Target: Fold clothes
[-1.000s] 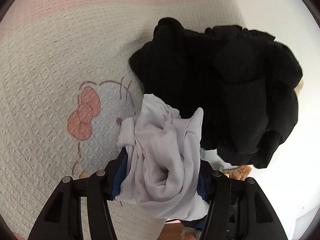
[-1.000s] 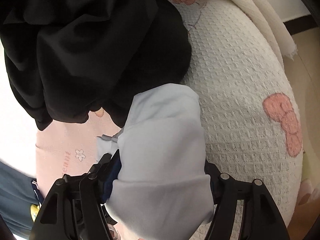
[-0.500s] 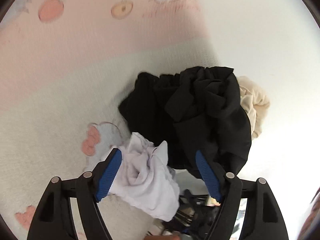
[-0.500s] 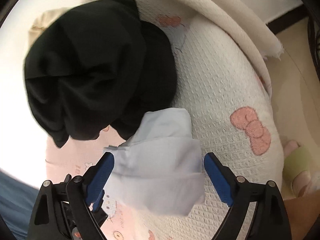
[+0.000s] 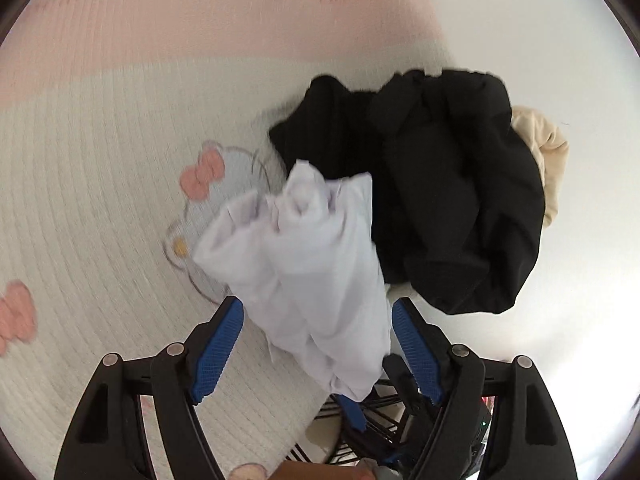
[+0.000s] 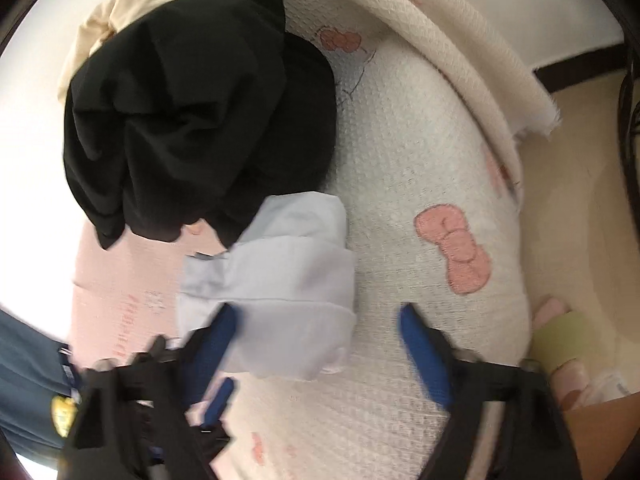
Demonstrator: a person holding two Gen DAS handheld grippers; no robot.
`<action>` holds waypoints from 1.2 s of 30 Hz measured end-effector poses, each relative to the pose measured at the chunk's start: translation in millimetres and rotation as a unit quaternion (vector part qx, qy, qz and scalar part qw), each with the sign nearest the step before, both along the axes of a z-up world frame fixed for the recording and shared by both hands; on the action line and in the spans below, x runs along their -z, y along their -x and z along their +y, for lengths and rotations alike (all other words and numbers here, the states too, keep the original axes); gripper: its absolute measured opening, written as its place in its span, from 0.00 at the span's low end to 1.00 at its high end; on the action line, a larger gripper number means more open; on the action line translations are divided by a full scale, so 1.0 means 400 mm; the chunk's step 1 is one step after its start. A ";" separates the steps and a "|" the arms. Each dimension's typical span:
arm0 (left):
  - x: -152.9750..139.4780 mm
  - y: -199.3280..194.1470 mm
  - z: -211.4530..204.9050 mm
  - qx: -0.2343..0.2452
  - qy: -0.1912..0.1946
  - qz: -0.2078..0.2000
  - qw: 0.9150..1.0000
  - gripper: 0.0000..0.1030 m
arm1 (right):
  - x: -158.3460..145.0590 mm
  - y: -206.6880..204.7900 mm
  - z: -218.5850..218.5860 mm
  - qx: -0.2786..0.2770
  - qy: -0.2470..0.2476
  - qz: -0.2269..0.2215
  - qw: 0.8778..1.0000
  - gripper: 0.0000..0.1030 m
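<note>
A small white folded garment (image 5: pixel 312 264) lies on the cream waffle blanket (image 5: pixel 100 200), touching the near edge of a black clothes pile (image 5: pixel 432 184). My left gripper (image 5: pixel 316 308) hovers above the garment. It is open, and its blue pads stand clear of the cloth on both sides. In the right wrist view the same white garment (image 6: pixel 280 264) lies below the black pile (image 6: pixel 192 108). My right gripper (image 6: pixel 318 311) is open with its jaws closing. Its left finger overlaps the garment's edge and its right finger is well apart from the cloth.
A cream garment (image 5: pixel 540 152) peeks out behind the black pile. A pink printed sheet (image 5: pixel 160 40) lies beyond the blanket. In the right wrist view the blanket's edge (image 6: pixel 520 92) drops to a beige floor (image 6: pixel 580 160), where a green slipper (image 6: pixel 564 336) lies.
Both grippers have let go of the white garment and drawn back and up. The garment now rests on the blanket. The right jaws have narrowed since half a second ago.
</note>
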State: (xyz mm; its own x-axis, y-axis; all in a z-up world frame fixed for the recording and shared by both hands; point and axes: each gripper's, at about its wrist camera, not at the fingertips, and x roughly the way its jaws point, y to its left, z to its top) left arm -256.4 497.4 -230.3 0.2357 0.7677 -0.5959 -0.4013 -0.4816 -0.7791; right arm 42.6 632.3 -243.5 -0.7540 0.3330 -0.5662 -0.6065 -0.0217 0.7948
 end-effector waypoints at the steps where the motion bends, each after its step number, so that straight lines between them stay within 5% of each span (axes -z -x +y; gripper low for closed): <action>1: 0.005 -0.004 0.006 -0.004 0.007 0.005 1.000 0.73 | 0.003 0.001 0.003 -0.005 0.002 0.001 1.000 0.58; 6: 0.034 -0.011 0.030 -0.023 0.065 0.054 0.996 0.62 | 0.010 0.021 0.014 -0.035 -0.007 -0.009 0.999 0.47; 9: 0.050 0.005 0.023 -0.041 0.050 0.039 0.997 0.56 | 0.006 0.030 0.025 -0.039 -0.030 -0.012 0.999 0.46; 23: 0.010 -0.005 0.062 -0.033 0.090 0.140 0.986 0.56 | 0.013 -0.018 0.065 -0.033 -0.041 -0.012 0.999 0.48; 31: -0.110 -0.110 0.042 -0.013 0.136 0.310 0.941 0.57 | -0.020 -0.084 0.043 -0.013 -0.080 -0.029 0.996 0.71; 34: -0.136 -0.156 0.027 -0.033 0.184 0.354 0.916 0.57 | -0.049 0.050 -0.045 -0.021 -0.122 -0.051 0.991 0.77; 36: -0.157 -0.185 0.007 -0.040 0.192 0.370 0.908 0.58 | -0.096 0.070 -0.061 -0.042 -0.155 -0.078 0.984 0.78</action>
State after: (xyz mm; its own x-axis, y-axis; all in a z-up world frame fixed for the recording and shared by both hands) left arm -182.5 500.3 -167.3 -0.3855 0.4665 -0.7961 -0.6979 -0.7118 -0.0791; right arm 14.5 607.9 -205.0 -0.6987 0.4483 -0.5575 -0.7057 -0.3041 0.6399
